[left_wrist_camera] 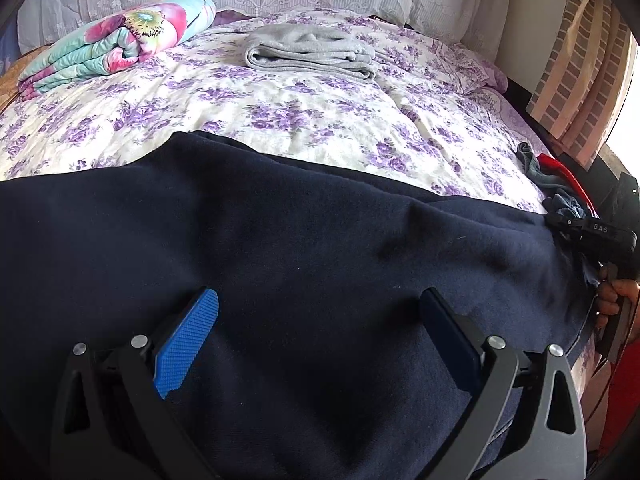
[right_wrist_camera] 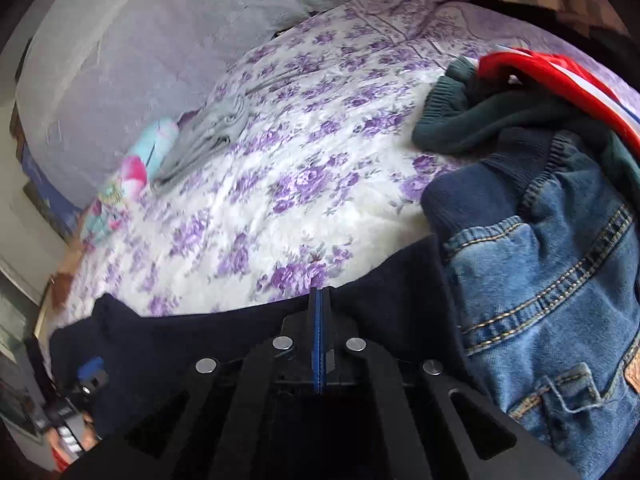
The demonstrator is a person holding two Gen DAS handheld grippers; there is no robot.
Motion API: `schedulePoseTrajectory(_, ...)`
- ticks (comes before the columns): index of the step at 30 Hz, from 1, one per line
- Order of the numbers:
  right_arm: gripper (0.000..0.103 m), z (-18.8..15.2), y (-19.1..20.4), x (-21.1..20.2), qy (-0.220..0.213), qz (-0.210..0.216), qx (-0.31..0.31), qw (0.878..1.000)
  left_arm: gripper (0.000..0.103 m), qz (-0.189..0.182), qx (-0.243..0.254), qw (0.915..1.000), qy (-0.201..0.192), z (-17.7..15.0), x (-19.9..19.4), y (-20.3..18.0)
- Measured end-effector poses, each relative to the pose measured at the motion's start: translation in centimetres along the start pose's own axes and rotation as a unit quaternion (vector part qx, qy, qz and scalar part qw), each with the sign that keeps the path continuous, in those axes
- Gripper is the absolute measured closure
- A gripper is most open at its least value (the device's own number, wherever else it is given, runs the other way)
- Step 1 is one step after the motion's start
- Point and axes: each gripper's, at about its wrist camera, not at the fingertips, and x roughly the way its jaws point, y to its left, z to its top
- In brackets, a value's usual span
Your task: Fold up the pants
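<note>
While the left gripper (left_wrist_camera: 320, 312) hovers wide open above the navy pants (left_wrist_camera: 280, 240), the right gripper (right_wrist_camera: 319, 300) fingers are clenched at their edge; its body reads "DAS".

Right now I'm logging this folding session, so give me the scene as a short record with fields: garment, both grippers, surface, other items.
garment: dark navy fleece pants, spread flat across the near bed edge
left gripper: open, jaws wide above the pants
right gripper: pads closed together at the pants' edge; fabric between them cannot be made out
surface: purple-flowered bedspread
other items: folded grey cloth, folded floral blanket, blue denim jeans in a clothes pile
</note>
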Motion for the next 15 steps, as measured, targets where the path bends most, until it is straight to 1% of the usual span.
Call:
schedulePoseTrajectory(1, 0.103, -0.3, 0.9, -1.0, -0.018, -0.021, -0.031, 0.999, 0.005, -0.002, -0.004, 1.0000, -0.001, 0.0, -0.1, 0.1)
schedulePoseTrajectory(2, 0.097, -0.8, 1.4, -2.4, -0.039, -0.046, -0.045, 0.997, 0.005, -0.003, -0.009, 0.9999, -0.003, 0.0, -0.3, 0.3)
schedulePoseTrajectory(3, 0.091, -1.1, 1.4, -3.8, -0.054, -0.051, -0.045, 0.996, 0.005, -0.004, -0.015, 0.9999, -0.005, 0.1, -0.5, 0.4)
schedulePoseTrajectory(4, 0.072, -1.5, 1.2, -5.5, -0.060, -0.031, -0.039, 0.997, 0.005, -0.006, -0.024, 0.9997, -0.008, 0.2, -0.9, 0.5)
schedulePoseTrajectory(5, 0.058, -2.2, 0.8, -7.5, -0.067, -0.012, -0.027, 0.997, 0.005, -0.008, -0.032, 0.9994, -0.014, 0.4, -1.3, 0.5)
schedulePoseTrajectory(6, 0.043, -2.9, 0.4, -9.4, -0.076, -0.006, -0.016, 0.997, 0.005, -0.016, -0.039, 0.9989, -0.020, 0.6, -1.6, 0.5)
schedulePoseTrajectory(7, 0.042, -3.9, 0.0, -11.3, -0.080, 0.001, -0.006, 0.997, 0.005, -0.030, -0.045, 0.9982, -0.023, 1.0, -1.8, 0.4)
schedulePoseTrajectory(8, 0.043, -5.0, -0.4, -12.9, -0.075, 0.011, 0.005, 0.997, 0.005, -0.042, -0.049, 0.9977, -0.021, 1.3, -1.7, 0.1)
schedulePoseTrajectory(10, 0.042, -7.2, -1.5, -14.7, -0.054, 0.021, 0.041, 0.997, 0.005, -0.064, -0.048, 0.9968, -0.008, 1.9, -0.9, -0.8)
schedulePoseTrajectory(11, 0.042, -8.5, -2.1, -15.0, -0.037, 0.026, 0.064, 0.997, 0.005, -0.070, -0.042, 0.9966, 0.003, 2.1, -0.1, -1.6)
schedulePoseTrajectory(12, 0.042, -9.7, -2.7, -14.9, -0.021, 0.032, 0.085, 0.996, 0.005, -0.064, -0.035, 0.9973, 0.011, 2.1, 0.8, -2.4)
schedulePoseTrajectory(13, 0.042, -10.8, -3.3, -14.5, -0.011, 0.042, 0.111, 0.993, 0.005, -0.036, -0.020, 0.9990, 0.015, 1.9, 1.6, -3.2)
schedulePoseTrajectory(14, 0.042, -11.6, -3.9, -13.8, -0.005, 0.050, 0.135, 0.990, 0.005, 0.004, 0.010, 0.9998, 0.016, 1.7, 2.4, -4.4)
schedulePoseTrajectory(15, 0.042, -12.2, -4.3, -12.8, 0.000, 0.058, 0.155, 0.986, 0.005, 0.030, 0.033, 0.9988, 0.019, 1.6, 2.8, -5.2)
